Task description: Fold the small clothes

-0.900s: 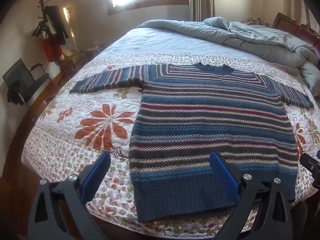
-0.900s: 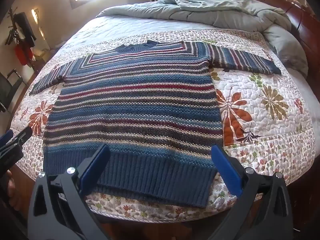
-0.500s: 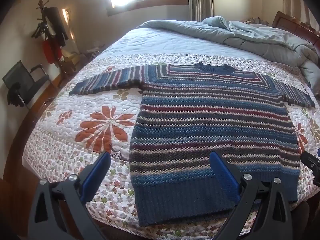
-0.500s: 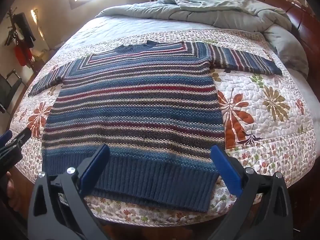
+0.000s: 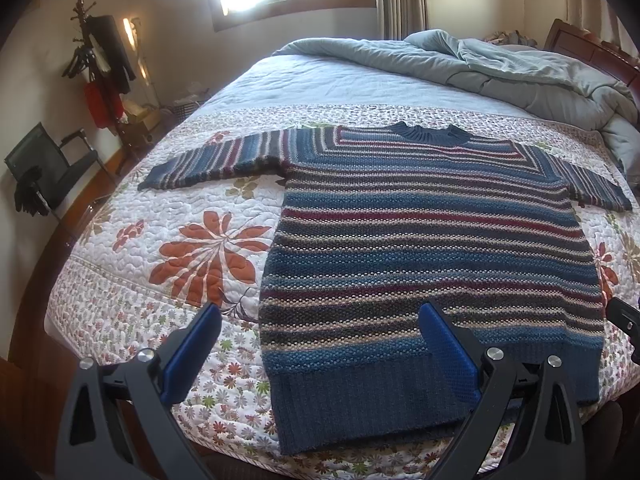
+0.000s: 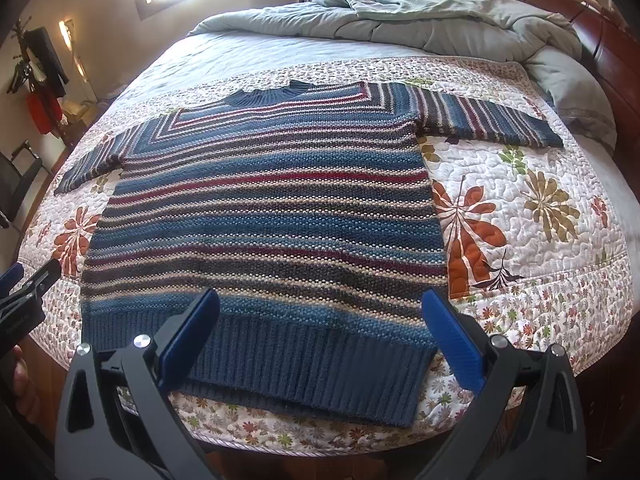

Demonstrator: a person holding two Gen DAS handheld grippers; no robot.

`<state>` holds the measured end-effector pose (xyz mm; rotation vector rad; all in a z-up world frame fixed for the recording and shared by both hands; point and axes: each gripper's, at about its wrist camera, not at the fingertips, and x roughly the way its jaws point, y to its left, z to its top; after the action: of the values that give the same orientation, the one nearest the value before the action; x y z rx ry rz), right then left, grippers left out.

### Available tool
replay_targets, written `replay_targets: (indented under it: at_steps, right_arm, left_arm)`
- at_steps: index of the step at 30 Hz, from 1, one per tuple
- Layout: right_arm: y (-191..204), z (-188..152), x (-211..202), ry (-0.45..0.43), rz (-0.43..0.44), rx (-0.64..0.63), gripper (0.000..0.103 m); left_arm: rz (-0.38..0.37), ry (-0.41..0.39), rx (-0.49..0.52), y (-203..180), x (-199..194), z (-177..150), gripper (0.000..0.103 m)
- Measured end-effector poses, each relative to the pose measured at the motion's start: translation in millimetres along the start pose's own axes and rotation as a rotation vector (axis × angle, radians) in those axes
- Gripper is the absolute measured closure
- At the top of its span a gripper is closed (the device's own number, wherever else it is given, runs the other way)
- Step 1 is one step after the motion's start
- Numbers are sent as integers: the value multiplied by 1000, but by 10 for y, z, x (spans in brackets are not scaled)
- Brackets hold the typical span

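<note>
Lying flat on the quilt (image 5: 200, 216), face up, sleeves spread to both sides, hem toward the bed's near edge: the sweater (image 5: 432, 240), wholly unfolded. Sitting a little farther up both views than 0.9 s ago, with more flowered quilt showing beneath the hem (image 6: 280, 360); reads as both tools drawing back or rising slightly, not as any shift of the knit itself. Hovering over the hem's left part, left gripper (image 5: 320, 356), blue pads wide apart, holding nothing. Hovering over the hem's right part, right gripper (image 6: 320, 340), likewise spread and empty, touching no cloth as far as can be told. Means no fold begun yet; probably lining up for a first grasp, at the hem or a sleeve (image 6: 488, 120). No brand, label or readable writing anywhere; faint marks on the neighbouring tool's body too small to read.
</note>
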<state>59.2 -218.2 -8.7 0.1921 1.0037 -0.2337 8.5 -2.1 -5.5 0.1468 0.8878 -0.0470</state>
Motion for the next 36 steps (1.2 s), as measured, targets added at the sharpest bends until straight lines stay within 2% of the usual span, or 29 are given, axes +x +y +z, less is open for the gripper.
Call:
replay_targets:
  at_steps: [36]
  right_arm:
    - [-98, -12, 98, 12, -4, 3, 3]
  left_arm:
    - [4, 4, 8, 5, 78, 26, 4]
